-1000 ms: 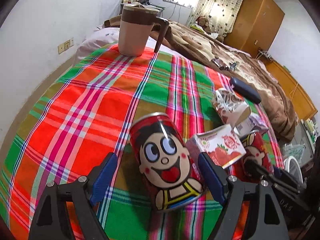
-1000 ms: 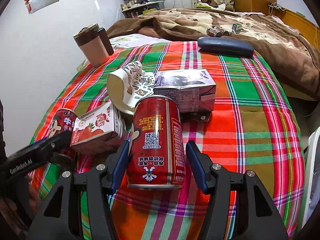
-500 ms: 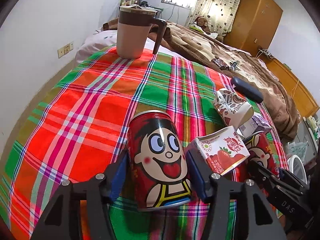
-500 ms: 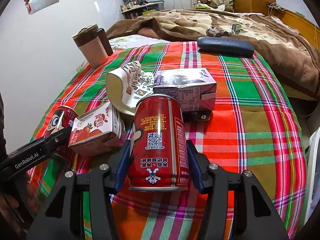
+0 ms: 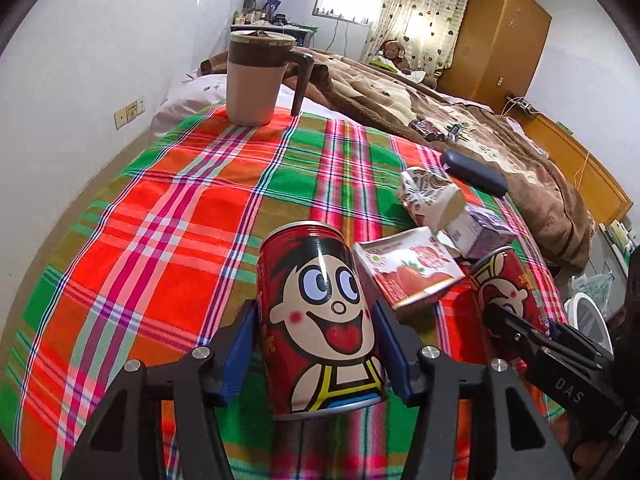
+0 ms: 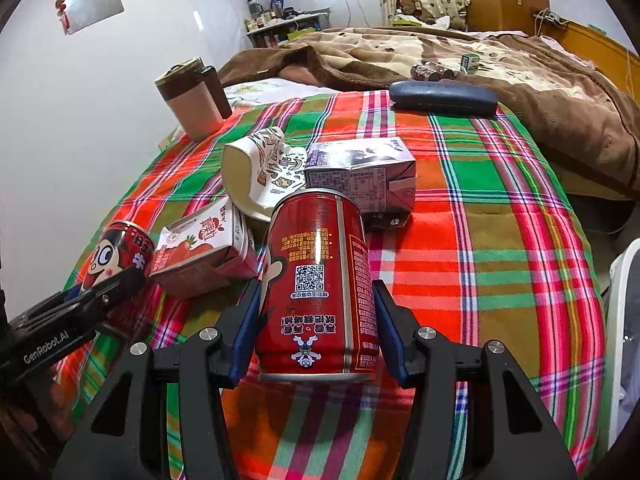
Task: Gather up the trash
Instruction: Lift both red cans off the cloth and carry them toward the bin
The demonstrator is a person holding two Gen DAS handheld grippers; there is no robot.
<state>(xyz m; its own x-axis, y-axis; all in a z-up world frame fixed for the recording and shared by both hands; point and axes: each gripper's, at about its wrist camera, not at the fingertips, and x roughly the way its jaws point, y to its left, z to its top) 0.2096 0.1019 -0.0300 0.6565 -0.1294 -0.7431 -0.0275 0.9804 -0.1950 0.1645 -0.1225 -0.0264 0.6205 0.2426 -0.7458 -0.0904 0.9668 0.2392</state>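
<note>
Left gripper (image 5: 316, 354): blue pads pressed on cartoon-face can (image 5: 320, 312), 6 o'clock, over plaid cloth (image 5: 168, 232). Strawberry carton (image 5: 408, 270), crushed cup (image 5: 430, 198), purple carton (image 5: 482, 232): 3 o'clock. Second can (image 5: 506, 286) in right gripper (image 5: 516, 320), 4 o'clock. Lidded mug (image 5: 258, 78): 11 o'clock.

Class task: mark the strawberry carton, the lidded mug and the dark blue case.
strawberry carton (image 5: 408, 268), left wrist view, printed top face.
lidded mug (image 5: 254, 84), left wrist view, pink body.
dark blue case (image 6: 442, 98), right wrist view, upper surface.

I saw a brown lidded mug (image 5: 256, 80) standing on the plaid cloth (image 5: 160, 232) near the wall, a dark blue case (image 6: 443, 98) at the cloth's far edge, and a brown blanket (image 6: 540, 80) beyond it.
</note>
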